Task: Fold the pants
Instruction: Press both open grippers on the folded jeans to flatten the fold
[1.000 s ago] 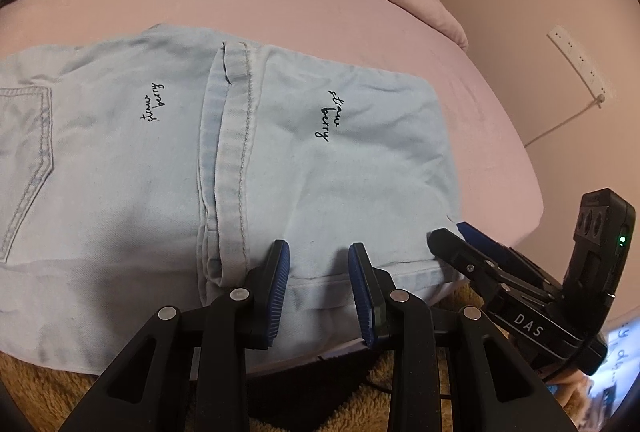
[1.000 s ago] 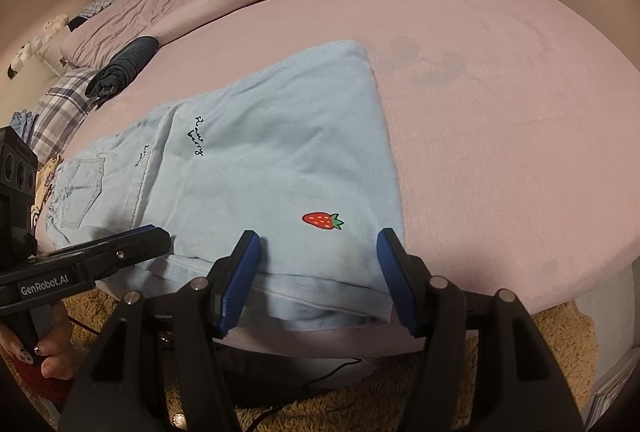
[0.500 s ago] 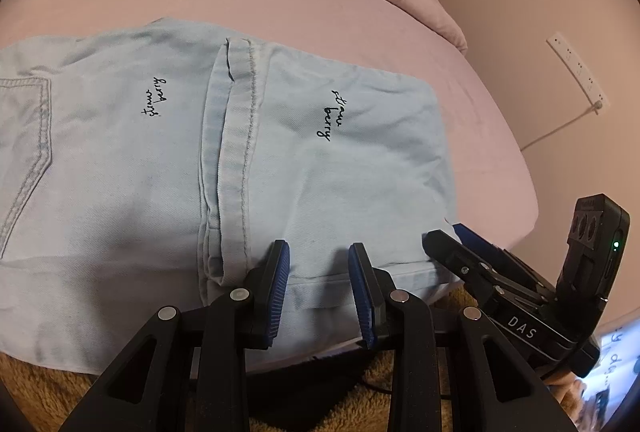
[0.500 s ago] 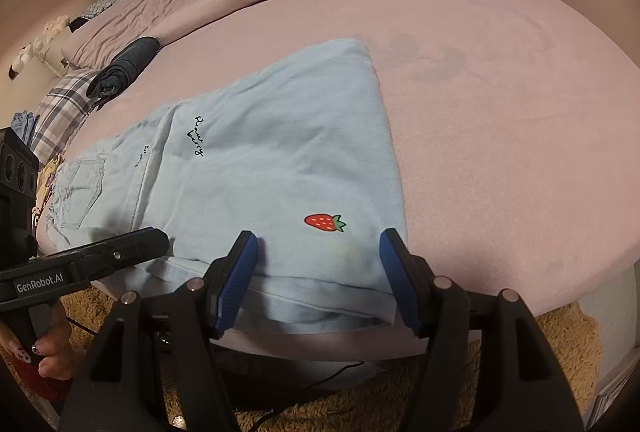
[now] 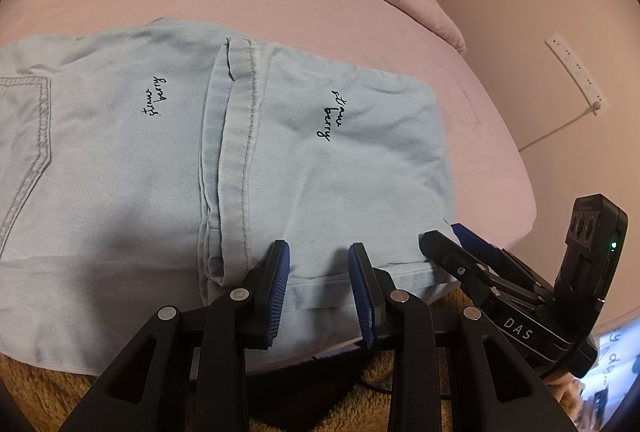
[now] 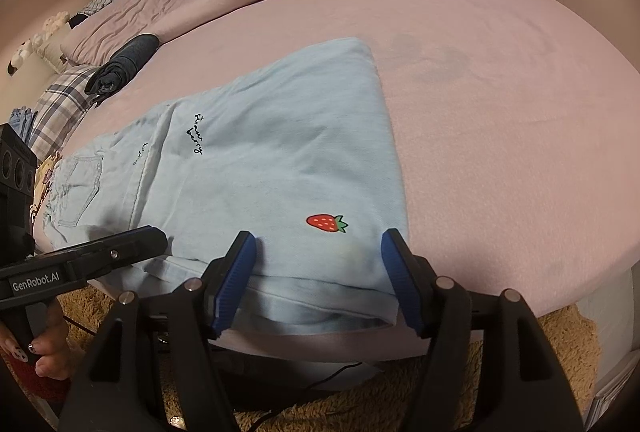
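Light blue denim pants point(image 5: 248, 159) lie folded flat on the pink bed, with black script on them and a red strawberry print point(image 6: 326, 223). They also show in the right wrist view point(image 6: 280, 159). My left gripper point(image 5: 318, 256) is open, its blue pads straddling the near hem beside the cuff seam. My right gripper point(image 6: 318, 244) is open wide over the near right corner of the hem. It also shows at the right of the left wrist view point(image 5: 444, 236), side on at the fabric edge. Neither holds cloth.
The pink bed point(image 6: 500, 111) stretches away behind the pants. A rolled dark garment point(image 6: 124, 65) and plaid pillows point(image 6: 60, 103) lie at far left. A brown shaggy rug point(image 6: 560, 372) and a black cable lie below the bed edge. A wall power strip point(image 5: 576, 71) is at right.
Both grippers have crept slightly forward toward the near hem. The pants have not moved, and both jaws stay open.
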Action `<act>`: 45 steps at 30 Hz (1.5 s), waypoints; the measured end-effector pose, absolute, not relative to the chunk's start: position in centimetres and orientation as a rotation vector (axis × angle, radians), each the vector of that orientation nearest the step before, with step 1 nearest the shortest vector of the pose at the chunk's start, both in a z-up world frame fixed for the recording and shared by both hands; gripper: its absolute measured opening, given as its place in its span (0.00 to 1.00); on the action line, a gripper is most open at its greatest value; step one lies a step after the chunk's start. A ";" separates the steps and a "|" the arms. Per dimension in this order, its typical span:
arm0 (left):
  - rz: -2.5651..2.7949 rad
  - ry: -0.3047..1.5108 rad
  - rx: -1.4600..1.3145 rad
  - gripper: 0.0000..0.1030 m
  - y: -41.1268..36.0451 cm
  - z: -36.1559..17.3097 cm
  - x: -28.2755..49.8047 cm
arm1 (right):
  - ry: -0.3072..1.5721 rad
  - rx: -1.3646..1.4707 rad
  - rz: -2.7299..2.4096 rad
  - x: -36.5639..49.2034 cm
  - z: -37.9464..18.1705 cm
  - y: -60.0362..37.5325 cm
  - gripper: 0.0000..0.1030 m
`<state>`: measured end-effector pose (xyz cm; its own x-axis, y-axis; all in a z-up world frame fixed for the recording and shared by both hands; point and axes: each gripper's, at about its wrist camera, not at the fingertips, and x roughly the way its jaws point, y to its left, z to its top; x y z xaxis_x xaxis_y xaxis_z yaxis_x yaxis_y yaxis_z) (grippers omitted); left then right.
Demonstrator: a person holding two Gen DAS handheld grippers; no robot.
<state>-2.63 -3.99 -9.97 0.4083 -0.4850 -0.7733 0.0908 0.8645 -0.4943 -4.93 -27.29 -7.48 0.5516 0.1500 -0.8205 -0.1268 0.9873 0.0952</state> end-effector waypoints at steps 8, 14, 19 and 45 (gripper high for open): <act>-0.377 1.094 -0.398 0.32 -4.1 -10.0 -2.6 | 0.973 0.025 0.164 -4.9 -7.5 -27.3 0.64; -0.379 1.095 -0.403 0.32 -4.0 -10.0 -2.7 | 0.971 0.017 0.157 -4.8 -7.6 -27.1 0.65; -0.377 1.094 -0.398 0.32 -4.2 -10.0 -2.7 | 0.970 0.017 0.155 -4.9 -7.6 -26.9 0.65; -0.365 1.134 -0.425 0.32 -1.8 -9.3 -3.2 | 0.997 -0.020 0.117 -6.5 -6.8 -26.3 0.65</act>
<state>-3.16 -1.79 -9.25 0.3805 -0.4855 -0.7871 0.0643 0.8630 -0.5012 -6.48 -26.27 -6.82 0.5367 0.0889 -0.8391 -0.1073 0.9936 0.0366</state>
